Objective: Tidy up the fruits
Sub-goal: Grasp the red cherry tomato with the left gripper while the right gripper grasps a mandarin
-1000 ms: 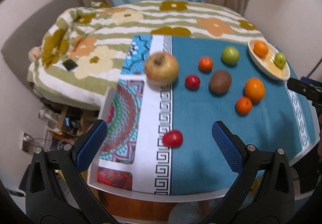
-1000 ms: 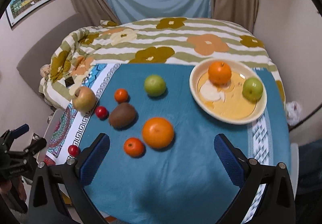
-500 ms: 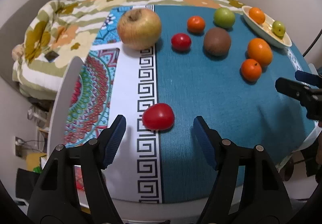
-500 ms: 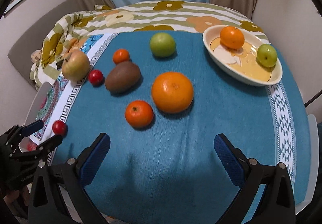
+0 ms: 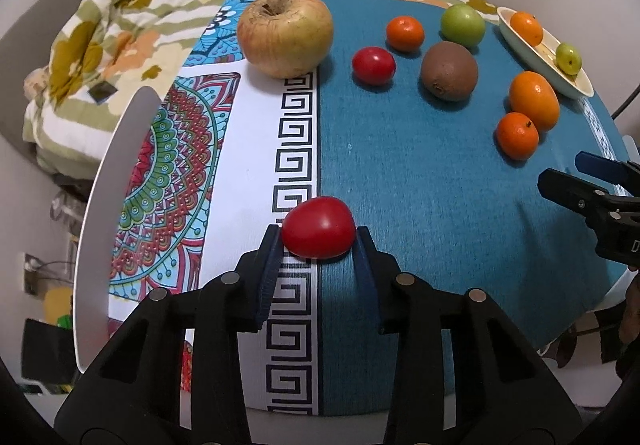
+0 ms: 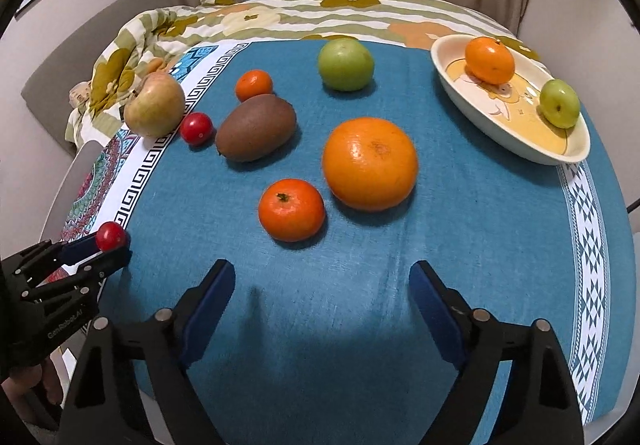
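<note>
Blue tablecloth [image 5: 420, 173], left hand-held gripper [image 5: 318, 245] pinching red tomato [image 5: 319, 227], long axis crosswise

Two low, close fisheye views over one table [image 5: 420, 165] (left-edge and near-edge), both toward the bed [image 6: 280, 17].

- Red cherry tomato [image 5: 318, 227]: pinched between the left gripper [image 5: 318, 245] pads, on the cloth's key-pattern border.
- Second cherry tomato [image 5: 373, 65]: beside the apple [image 5: 285, 33].
- Kiwi [image 6: 256, 127], large orange [image 6: 370, 163], tangerine [image 6: 291, 209]: loose on blue cloth.
- Bowl [image 6: 472, 111]: holds one orange fruit, one green.
</note>
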### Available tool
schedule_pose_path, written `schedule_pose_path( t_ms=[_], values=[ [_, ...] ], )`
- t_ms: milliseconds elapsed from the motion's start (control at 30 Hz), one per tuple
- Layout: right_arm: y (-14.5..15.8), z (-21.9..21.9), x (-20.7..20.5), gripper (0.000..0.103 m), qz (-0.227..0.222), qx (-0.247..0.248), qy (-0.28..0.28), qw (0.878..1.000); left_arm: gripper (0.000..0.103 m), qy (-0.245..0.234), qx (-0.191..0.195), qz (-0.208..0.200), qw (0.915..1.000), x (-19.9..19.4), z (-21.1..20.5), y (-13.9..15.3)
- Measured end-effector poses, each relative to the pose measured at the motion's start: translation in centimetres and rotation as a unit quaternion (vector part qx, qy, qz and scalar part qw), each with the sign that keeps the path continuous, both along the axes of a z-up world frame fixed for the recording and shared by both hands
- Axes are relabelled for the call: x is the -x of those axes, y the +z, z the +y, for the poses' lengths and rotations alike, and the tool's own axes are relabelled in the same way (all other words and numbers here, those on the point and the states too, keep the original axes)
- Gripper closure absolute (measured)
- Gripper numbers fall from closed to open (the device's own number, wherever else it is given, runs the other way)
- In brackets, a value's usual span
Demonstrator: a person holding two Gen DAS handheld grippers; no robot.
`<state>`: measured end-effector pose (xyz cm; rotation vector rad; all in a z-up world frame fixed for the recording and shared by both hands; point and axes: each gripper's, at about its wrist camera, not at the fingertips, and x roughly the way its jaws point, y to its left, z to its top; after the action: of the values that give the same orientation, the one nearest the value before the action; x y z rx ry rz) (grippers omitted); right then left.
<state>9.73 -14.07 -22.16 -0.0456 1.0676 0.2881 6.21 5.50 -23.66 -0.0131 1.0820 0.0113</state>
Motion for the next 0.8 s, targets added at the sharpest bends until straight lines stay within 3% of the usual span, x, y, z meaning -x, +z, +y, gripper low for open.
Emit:
schedule_pose_path(
  t_ms=[100,167,567,800],
  values=[
    [-0.1,0.2,-0.3,0.018,0.001,-0.001,0.005,1.0,0.062,0.003,0.001,0.0,1.0,0.1,0.0,0.0],
    [-0.3,0.3,-0.5,0.029,0.003,-0.001,0.011,1.0,0.062,0.006,0.002,0.0,1.0,0.2,0.1,0.0],
    [-1.2,2.0,-1.8,0.049,0.007,0.003,0.041,0.999,0.062,0.017,0.002,0.003,0.9998,0.6,0.4,0.2],
    [-1.3,3.1,-2.3,0.064,-0.012,0.032,0.054,0.998,0.062,0.025,0.006,0.0,0.9997,1.0,0.8,0.4]
  ],
)
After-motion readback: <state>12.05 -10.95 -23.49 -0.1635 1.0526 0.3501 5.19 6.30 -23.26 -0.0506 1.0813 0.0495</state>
